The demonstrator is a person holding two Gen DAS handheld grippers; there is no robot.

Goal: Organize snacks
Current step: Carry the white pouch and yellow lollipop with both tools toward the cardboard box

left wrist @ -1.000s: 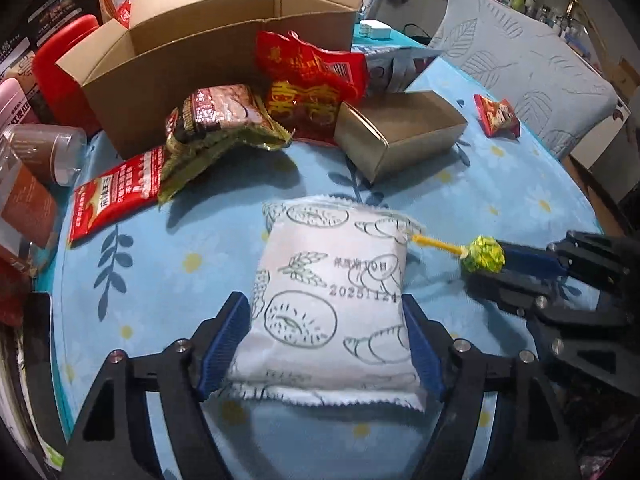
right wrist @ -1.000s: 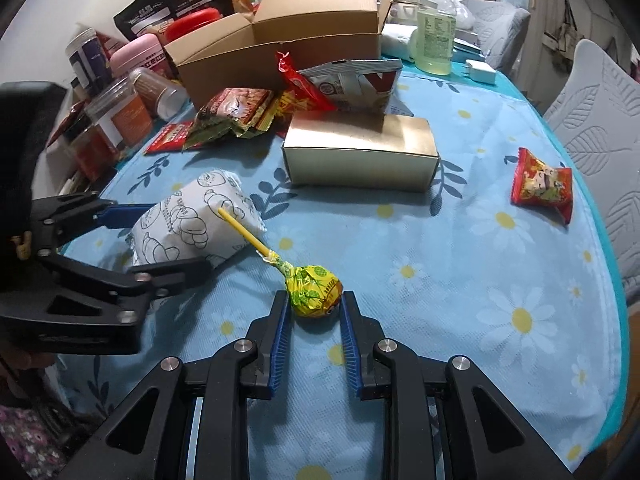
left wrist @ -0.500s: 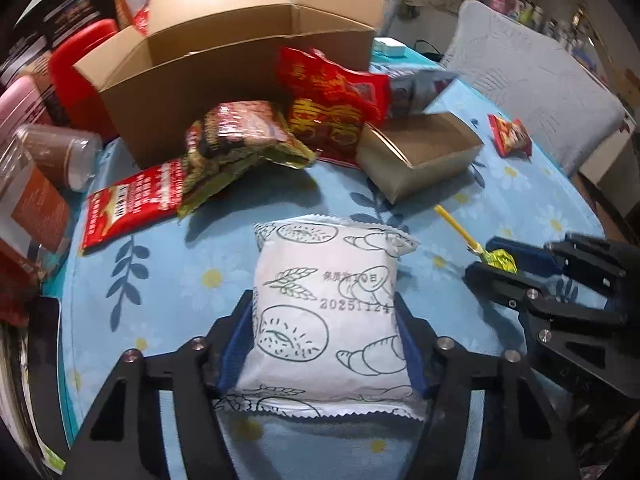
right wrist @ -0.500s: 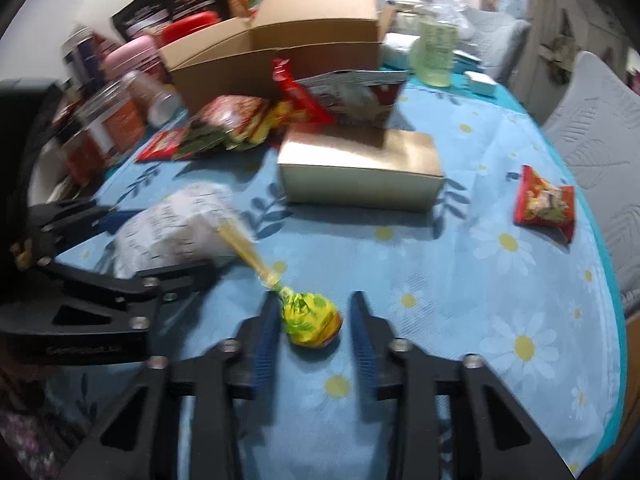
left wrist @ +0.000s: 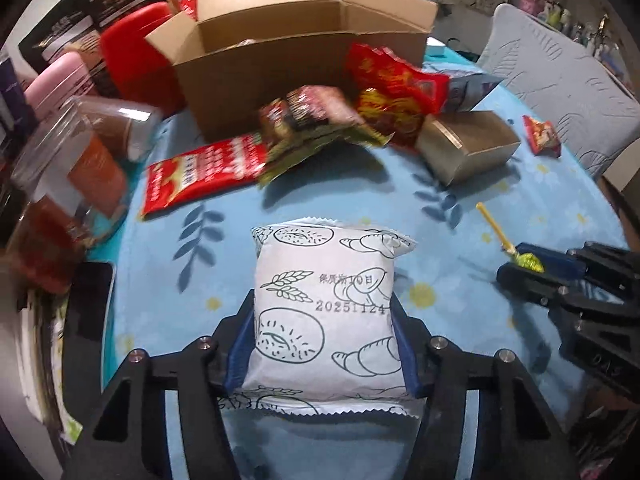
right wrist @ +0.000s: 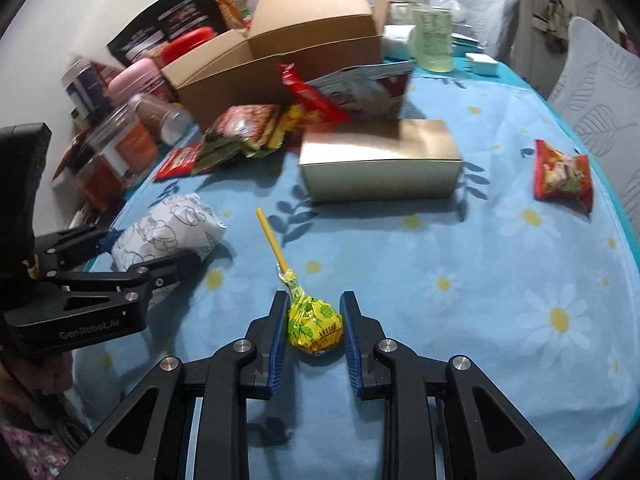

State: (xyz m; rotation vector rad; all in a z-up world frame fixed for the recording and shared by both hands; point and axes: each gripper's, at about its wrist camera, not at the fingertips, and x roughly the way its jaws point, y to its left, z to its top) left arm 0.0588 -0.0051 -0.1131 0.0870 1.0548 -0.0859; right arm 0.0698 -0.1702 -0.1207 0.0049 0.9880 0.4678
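Crowded blue daisy-print tablecloth (right wrist: pixel 500 264), clutter mostly along the far and left side. Going left to right: jars and a lying clear bottle (left wrist: pixel 120 128) close on the left, so no swinging wide that way. Left gripper (left wrist: pixel 324 344) closing on the white bread packet with line-drawn pastries (left wrist: pixel 324 308), pads pressing both sides, packet bulging a bit; gentle squeeze only, puffy bag. Open brown cardboard box (left wrist: pixel 304 52) straight ahead past the red and green snack bags (left wrist: pixel 316 120); lift high enough to clear those. Right gripper (right wrist: pixel 314 330) clamped on the yellow-green wrapped lollipop (right wrist: pixel 314 322), stick pointing away. Gold rectangular box (right wrist: pixel 380 160) ahead, open cloth to the right.
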